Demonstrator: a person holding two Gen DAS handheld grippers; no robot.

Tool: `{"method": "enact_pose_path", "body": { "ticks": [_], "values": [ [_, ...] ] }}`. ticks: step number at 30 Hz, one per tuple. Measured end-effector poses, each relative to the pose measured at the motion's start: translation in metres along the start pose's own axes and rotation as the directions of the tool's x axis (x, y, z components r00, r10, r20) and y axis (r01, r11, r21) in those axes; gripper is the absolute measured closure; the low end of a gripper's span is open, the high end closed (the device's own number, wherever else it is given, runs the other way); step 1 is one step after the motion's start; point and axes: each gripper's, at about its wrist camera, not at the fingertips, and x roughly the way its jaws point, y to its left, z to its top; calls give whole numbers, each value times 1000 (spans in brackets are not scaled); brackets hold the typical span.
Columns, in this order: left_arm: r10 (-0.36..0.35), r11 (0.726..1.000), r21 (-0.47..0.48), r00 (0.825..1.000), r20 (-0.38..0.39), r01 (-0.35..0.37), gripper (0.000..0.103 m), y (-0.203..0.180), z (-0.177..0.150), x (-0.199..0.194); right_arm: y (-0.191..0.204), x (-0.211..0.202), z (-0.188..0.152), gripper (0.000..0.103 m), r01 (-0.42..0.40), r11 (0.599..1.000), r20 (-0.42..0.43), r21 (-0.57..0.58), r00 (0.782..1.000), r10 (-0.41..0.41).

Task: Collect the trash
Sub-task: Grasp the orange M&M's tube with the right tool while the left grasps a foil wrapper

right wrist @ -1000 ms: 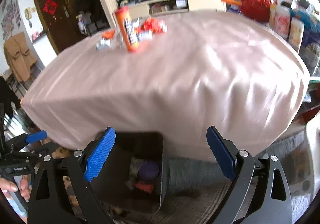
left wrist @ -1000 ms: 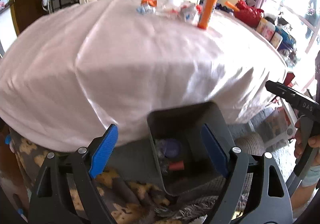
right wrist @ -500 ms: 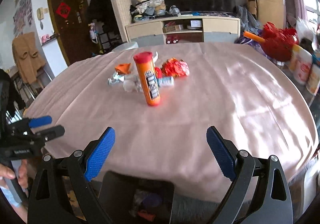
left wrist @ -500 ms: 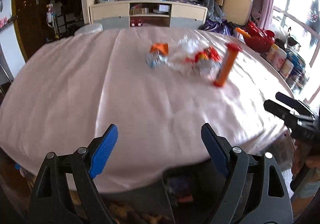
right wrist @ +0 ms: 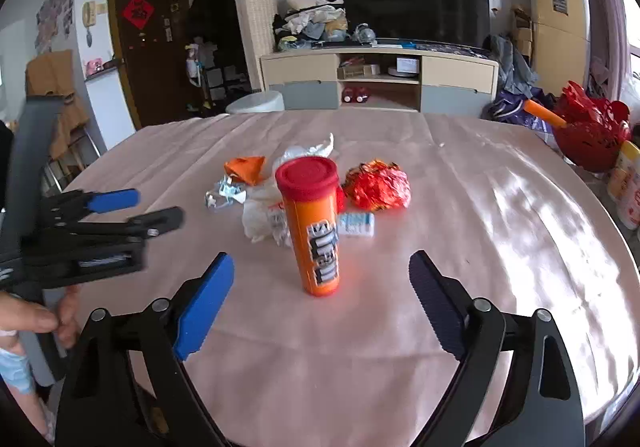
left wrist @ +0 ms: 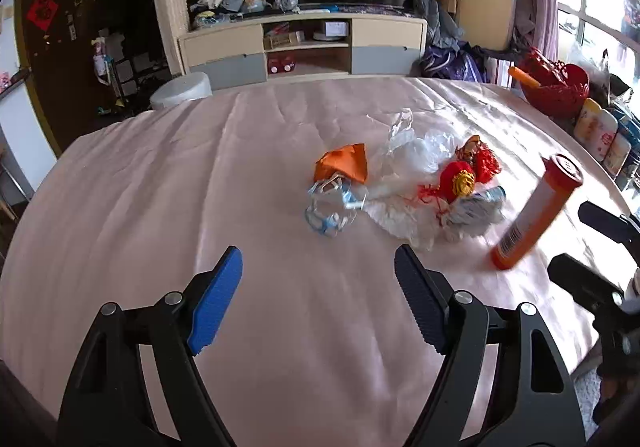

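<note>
You stood in a lived-in home living room, television (right wrist: 416, 3) over a low media cabinet (right wrist: 380, 81), red paper door charm (right wrist: 138, 12), piled laundry (right wrist: 312, 21), pink-clothed bench (right wrist: 460, 207).

Daylight pours in from the window (left wrist: 596, 27) at right, dappling the tablecloth (right wrist: 532, 215) with glare. Fisheye bending curves the edges; corners go dark; nearby things blur slightly.
</note>
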Motion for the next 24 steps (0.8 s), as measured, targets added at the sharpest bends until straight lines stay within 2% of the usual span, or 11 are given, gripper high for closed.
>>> {"method": "enact_pose_path", "body": {
  "ticks": [6,9,13,15,19,24],
  "values": [
    [-31,999,-38,999,-44,29,29,2,23,32,0,12,11,19,-5,1000,14,9,1000,4],
    [-46,998,-51,996,-75,42,40,5,30,47,-2,17,16,29,-7,1000,19,20,1000,6],
    [-77,996,-63,989,-124,70,67,8,31,63,-2,23,18,64,-23,1000,7,12,1000,23],
    [-84,995,-58,987,-135,77,73,6,30,67,-1,24,18,74,-23,1000,1,-1,1000,23],
    [-96,994,-62,986,-139,88,86,7,29,63,0,18,18,74,-29,1000,6,-8,1000,29],
    [-85,995,-56,991,-103,79,88,4,26,38,4,-7,19,74,-22,1000,39,-22,999,23]
  ]
}}
